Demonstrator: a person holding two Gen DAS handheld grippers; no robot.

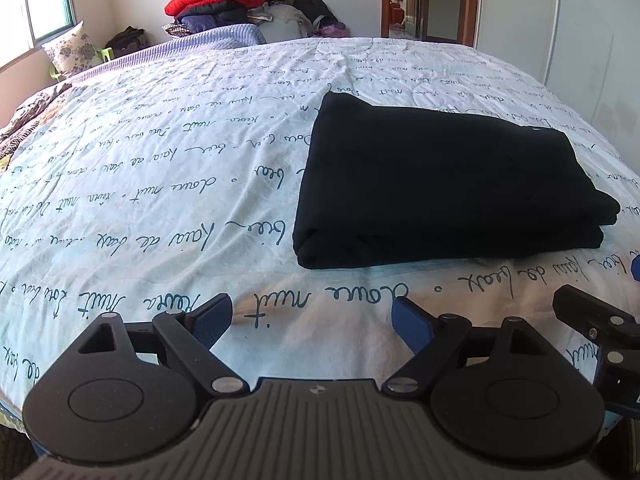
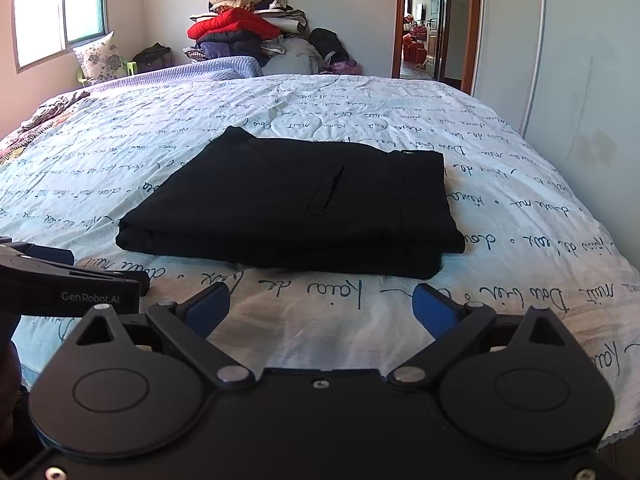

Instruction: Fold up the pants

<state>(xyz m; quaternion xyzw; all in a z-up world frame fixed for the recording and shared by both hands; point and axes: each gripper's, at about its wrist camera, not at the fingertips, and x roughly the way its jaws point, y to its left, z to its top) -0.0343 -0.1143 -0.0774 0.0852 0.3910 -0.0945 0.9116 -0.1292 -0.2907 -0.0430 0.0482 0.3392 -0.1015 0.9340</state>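
Observation:
Black pants (image 1: pixel 440 184) lie folded in a flat rectangle on the bed; they also show in the right wrist view (image 2: pixel 304 204), with a pocket slit on top. My left gripper (image 1: pixel 312 316) is open and empty, held just short of the pants' near edge and a little to their left. My right gripper (image 2: pixel 320 308) is open and empty, just in front of the pants' near edge. The left gripper also shows at the left edge of the right wrist view (image 2: pixel 72 280); part of the right gripper shows at the right edge of the left wrist view (image 1: pixel 600 320).
The bed (image 2: pixel 520 216) has a white cover printed with dark script. A pile of clothes (image 2: pixel 244 28) stands past its far end. A floral pillow (image 2: pixel 98 58) leans under the window. A wardrobe (image 2: pixel 580 60) and an open doorway (image 2: pixel 424 20) are at right.

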